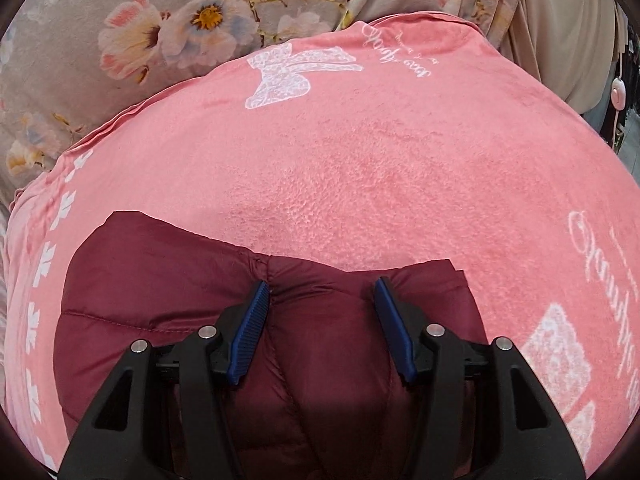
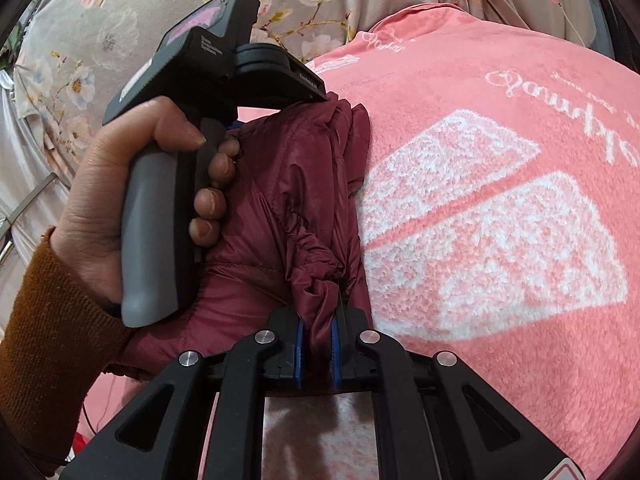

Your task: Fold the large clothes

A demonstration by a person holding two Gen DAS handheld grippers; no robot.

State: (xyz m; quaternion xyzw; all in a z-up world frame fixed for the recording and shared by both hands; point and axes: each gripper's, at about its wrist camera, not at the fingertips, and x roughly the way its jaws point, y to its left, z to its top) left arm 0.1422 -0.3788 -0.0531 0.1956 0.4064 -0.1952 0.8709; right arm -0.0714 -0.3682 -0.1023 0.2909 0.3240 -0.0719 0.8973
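A dark red quilted jacket (image 1: 168, 288) lies bunched on a pink fleece blanket (image 1: 360, 160). My left gripper (image 1: 322, 292) is open, its blue pads (image 1: 252, 332) spread over the jacket's top edge with fabric bulging between them. In the right wrist view the jacket (image 2: 280, 184) lies folded lengthwise on the blanket (image 2: 500, 320). My right gripper (image 2: 318, 344) is shut on a gathered fold of the jacket. The left gripper's body (image 2: 192, 92), held in a hand, rests on the jacket's far end; its fingers are hidden there.
The pink blanket with white prints covers the work surface. Floral beige bedding (image 1: 160, 32) lies behind it. A pink cord switch (image 1: 618, 94) hangs at the far right. The person's orange sleeve (image 2: 44, 340) is at the lower left.
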